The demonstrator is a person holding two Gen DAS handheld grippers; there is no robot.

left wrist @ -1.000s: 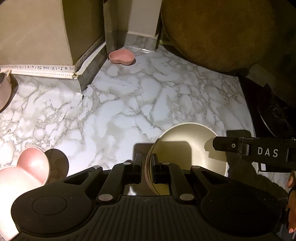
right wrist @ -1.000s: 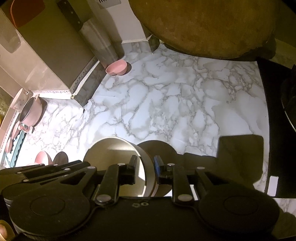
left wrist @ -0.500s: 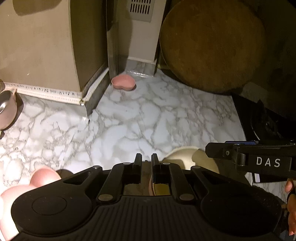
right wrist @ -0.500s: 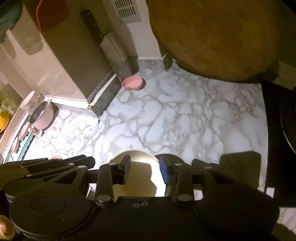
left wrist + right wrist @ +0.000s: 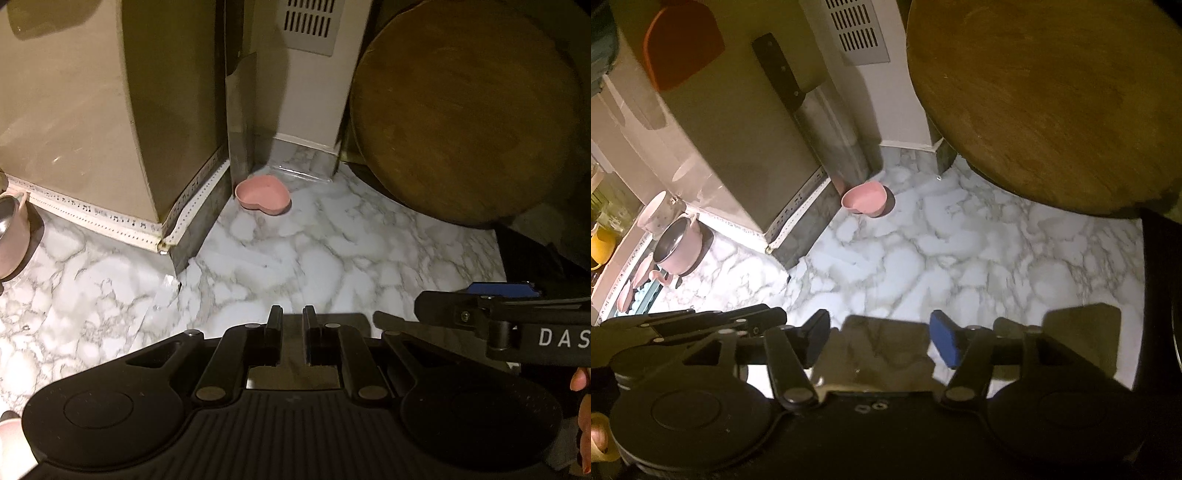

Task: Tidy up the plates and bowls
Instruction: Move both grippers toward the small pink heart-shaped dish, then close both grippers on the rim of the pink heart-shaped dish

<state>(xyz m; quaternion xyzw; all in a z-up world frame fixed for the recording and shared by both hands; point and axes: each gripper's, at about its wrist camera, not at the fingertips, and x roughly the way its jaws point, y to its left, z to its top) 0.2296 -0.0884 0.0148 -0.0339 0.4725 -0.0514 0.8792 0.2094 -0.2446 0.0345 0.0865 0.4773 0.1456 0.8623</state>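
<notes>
A pink heart-shaped bowl (image 5: 263,194) sits at the back of the marble counter, by the corner of a beige box; it also shows in the right wrist view (image 5: 865,198). My left gripper (image 5: 292,325) has its fingers close together with a narrow gap and nothing visible between them. My right gripper (image 5: 879,339) is open and empty above the counter; its body shows at the right of the left wrist view (image 5: 517,325). The cream plate is out of view.
A large round wooden board (image 5: 465,110) leans at the back right. A beige box (image 5: 74,110) stands at the left. A cleaver (image 5: 805,110) leans on it. A pink pot (image 5: 677,243) and pink dishes (image 5: 642,273) sit far left. A dark stove (image 5: 1160,295) lies right.
Both grippers have lifted and drawn back from the cream plate, which has dropped out of view. My right gripper has opened wide. My left gripper no longer shows the plate rim between its fingers.
</notes>
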